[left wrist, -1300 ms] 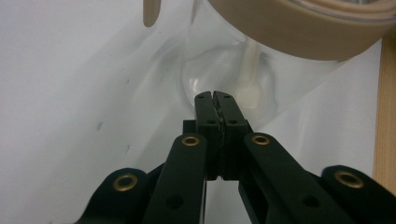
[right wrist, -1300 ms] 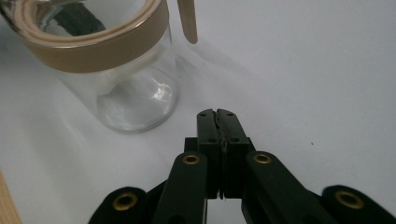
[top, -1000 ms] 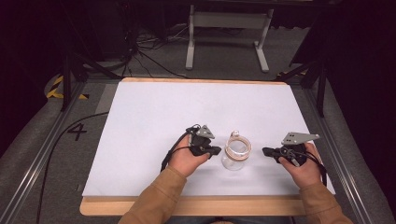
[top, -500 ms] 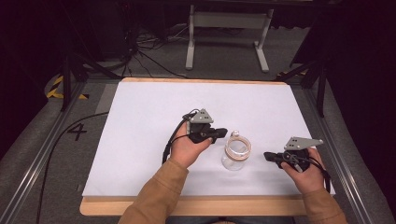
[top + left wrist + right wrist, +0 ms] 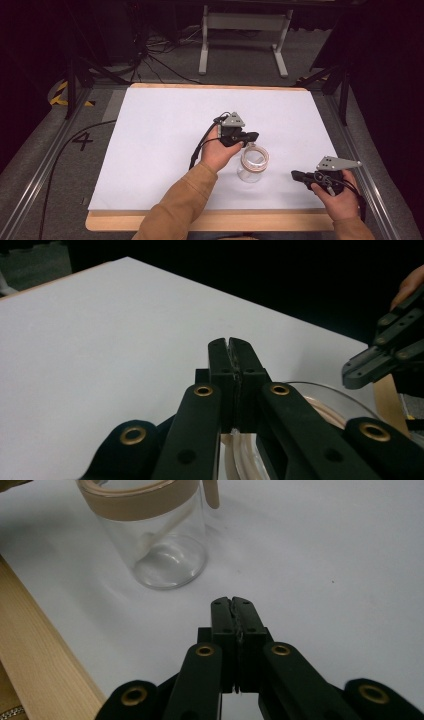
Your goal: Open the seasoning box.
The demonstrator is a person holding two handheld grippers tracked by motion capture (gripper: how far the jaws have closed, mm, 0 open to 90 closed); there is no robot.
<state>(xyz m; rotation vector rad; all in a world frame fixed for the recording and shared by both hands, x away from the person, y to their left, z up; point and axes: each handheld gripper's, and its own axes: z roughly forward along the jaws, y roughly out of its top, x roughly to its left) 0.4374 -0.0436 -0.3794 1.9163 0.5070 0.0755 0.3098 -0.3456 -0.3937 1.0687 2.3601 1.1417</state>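
We note, at the far left on the grey floor, a black cable (image 5: 50,175) running past a painted "4" (image 5: 82,141). The table (image 5: 165,130) carries a matte white sheet over a pale wooden board whose edge (image 5: 210,221) shows along the near side.

The left tool (image 5: 252,135) sits near the middle of the table, held in the left hand (image 5: 217,152), sleeve tan. In the left gripper view its two black jaws are pressed together, flat faces meeting with nothing between them; brass-coloured rivets mark the linkage. The tips lie just above the far-left rim of the jar.

The jar (image 5: 253,164) stands upright on the white sheet, right of the left hand and between the two tools, toward the near half of the table. It is a clear, smooth-walled glass cylinder with a thick rounded base, and a tan band circles its open mouth. In the right gripper view a narrow tan tab (image 5: 212,492) hangs beside the band. We cannot tell whether anything is inside.

The right tool (image 5: 295,175) lies near the table's right near corner, held in the right hand (image 5: 340,197), pointing left toward the jar and apart from it. Its jaws are likewise closed together on nothing. A grey three-cornered plate (image 5: 335,163) tops it.
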